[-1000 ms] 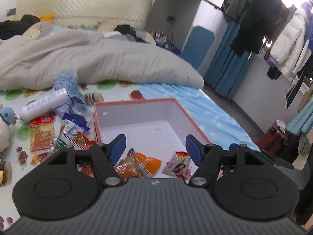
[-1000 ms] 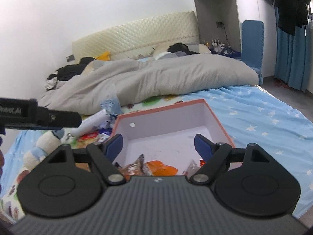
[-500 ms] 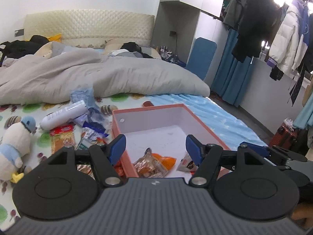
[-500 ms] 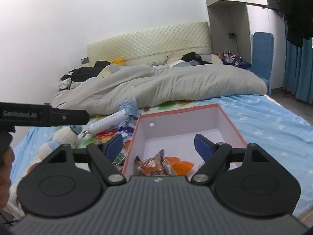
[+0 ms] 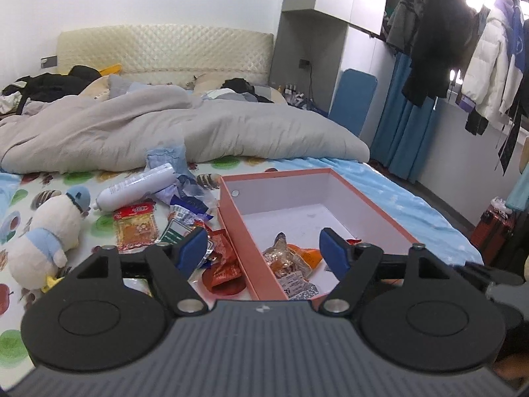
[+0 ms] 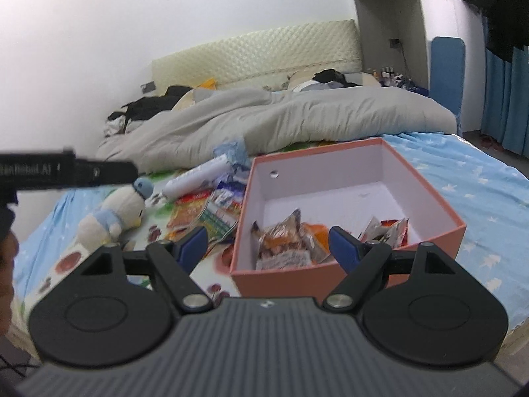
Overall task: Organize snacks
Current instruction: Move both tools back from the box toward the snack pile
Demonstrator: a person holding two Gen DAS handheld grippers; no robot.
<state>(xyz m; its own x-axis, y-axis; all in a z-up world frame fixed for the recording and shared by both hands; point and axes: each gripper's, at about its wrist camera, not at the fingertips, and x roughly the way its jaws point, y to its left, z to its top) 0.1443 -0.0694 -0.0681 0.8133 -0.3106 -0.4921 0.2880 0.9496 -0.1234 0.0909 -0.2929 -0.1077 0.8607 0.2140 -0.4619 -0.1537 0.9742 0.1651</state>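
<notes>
A salmon-orange box (image 5: 277, 175) with a white inside stands open on the bed, with several snack packets (image 5: 291, 258) at its near end. More loose packets (image 5: 135, 225) lie on the sheet to its left. My left gripper (image 5: 263, 248) hovers before the box's near left corner; its jaws are opening and nothing is between them. In the right wrist view, my right gripper (image 6: 268, 243) hangs open and bare in front of the box (image 6: 297, 281), whose packets (image 6: 284, 241) show beyond it. The left gripper's black body crosses the left edge of that view.
A white bottle (image 5: 135, 187), crumpled blue wrappers (image 5: 165, 158) and a plush duck (image 5: 46, 235) lie left of the box. A grey duvet (image 5: 165, 132) is piled behind. The bed's right edge drops to the floor by blue curtains (image 5: 403, 139) and hanging coats.
Both grippers have drawn back from over the box, whose front wall now shows in the right wrist view. The left one has also shifted left, and its jaws stand slightly wider.
</notes>
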